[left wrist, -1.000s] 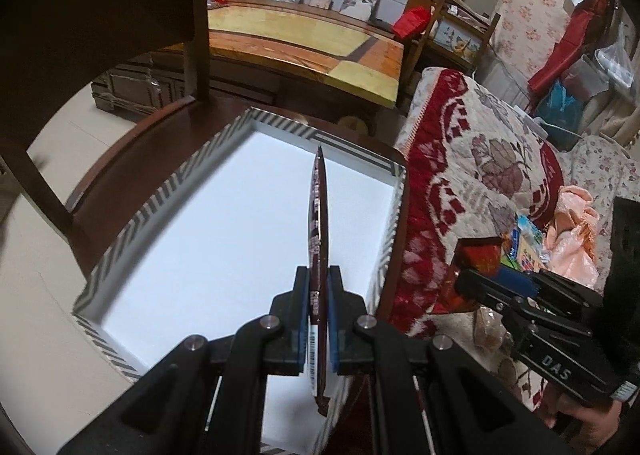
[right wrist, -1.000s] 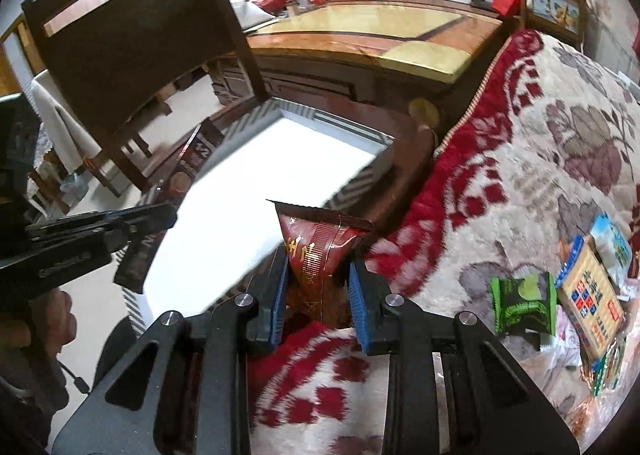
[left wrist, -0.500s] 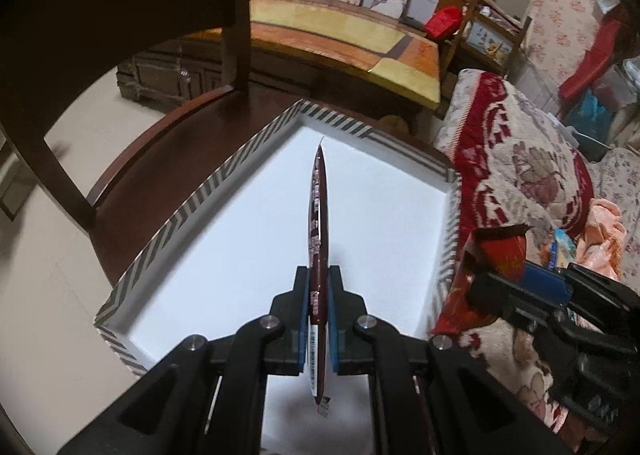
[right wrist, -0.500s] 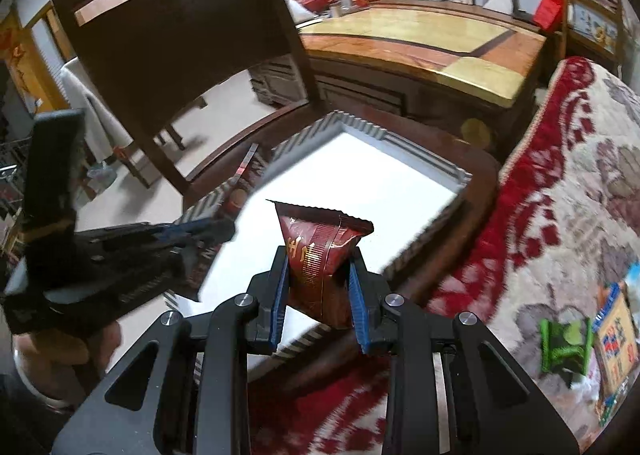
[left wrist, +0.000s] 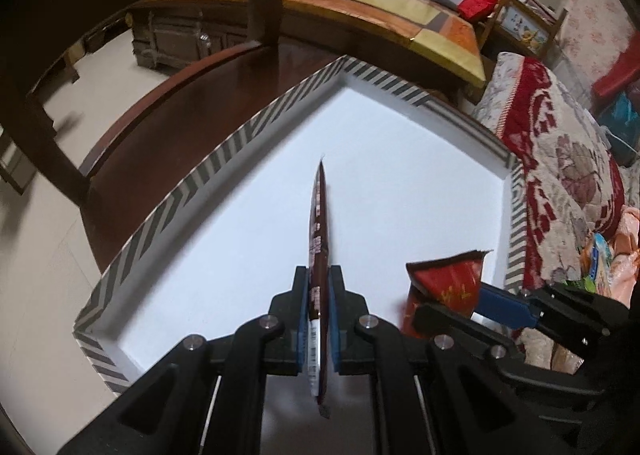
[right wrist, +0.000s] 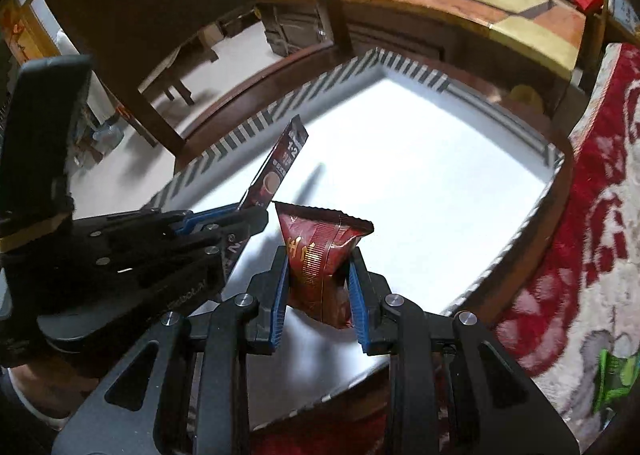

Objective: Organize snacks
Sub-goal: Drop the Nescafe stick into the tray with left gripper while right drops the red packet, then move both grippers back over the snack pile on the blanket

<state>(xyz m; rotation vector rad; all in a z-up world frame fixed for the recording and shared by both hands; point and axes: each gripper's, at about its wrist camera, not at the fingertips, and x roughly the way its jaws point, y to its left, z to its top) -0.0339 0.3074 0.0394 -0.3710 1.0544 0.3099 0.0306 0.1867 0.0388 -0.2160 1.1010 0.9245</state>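
Note:
My left gripper (left wrist: 319, 275) is shut on a flat brown sachet (left wrist: 319, 223), held edge-on above the white inside of the striped box (left wrist: 224, 159). The sachet's face (right wrist: 276, 171) shows in the right wrist view, with the left gripper (right wrist: 224, 217) beside it. My right gripper (right wrist: 318, 259) is shut on a red snack packet (right wrist: 320, 247), held over the near part of the striped box (right wrist: 256, 123). In the left wrist view the red packet (left wrist: 448, 283) and right gripper (left wrist: 452, 303) hang at the box's right side. The box holds nothing else that I can see.
The box sits on a dark wooden chair seat (left wrist: 168, 135) with its backrest (right wrist: 160, 15) behind. A red floral sofa cover (left wrist: 560, 159) lies to the right, with loose snack packets (right wrist: 612, 379) on it. A long wooden table (left wrist: 360, 7) stands beyond.
Both grippers have moved left and forward over the box. The red packet has come from the sofa edge to above the box's white inside, close beside the sachet.

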